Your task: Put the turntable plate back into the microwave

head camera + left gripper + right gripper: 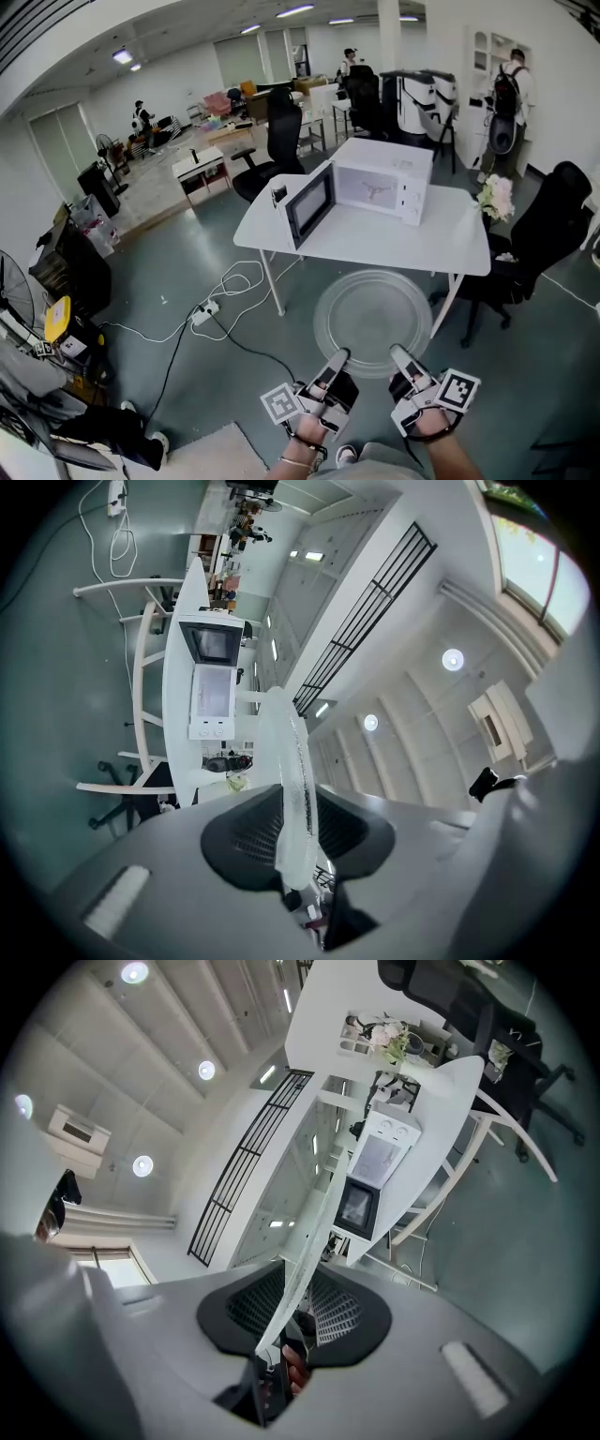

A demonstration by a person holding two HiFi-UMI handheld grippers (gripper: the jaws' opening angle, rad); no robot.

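Observation:
A clear glass turntable plate (373, 311) hangs level in the air in front of me, short of the white table (375, 239). My left gripper (337, 359) is shut on its near left rim and my right gripper (399, 357) is shut on its near right rim. In the left gripper view the plate (292, 789) shows edge-on between the dark pads (242, 838). The right gripper view shows the plate (302, 1269) edge-on between that gripper's pads (339, 1314). The white microwave (380, 180) stands on the table with its door (309, 203) swung open to the left.
A bunch of flowers (496, 197) sits at the table's right end. Black office chairs (548, 234) stand to the right and behind the table. A power strip and cables (211, 309) lie on the floor at left. People stand far back in the room.

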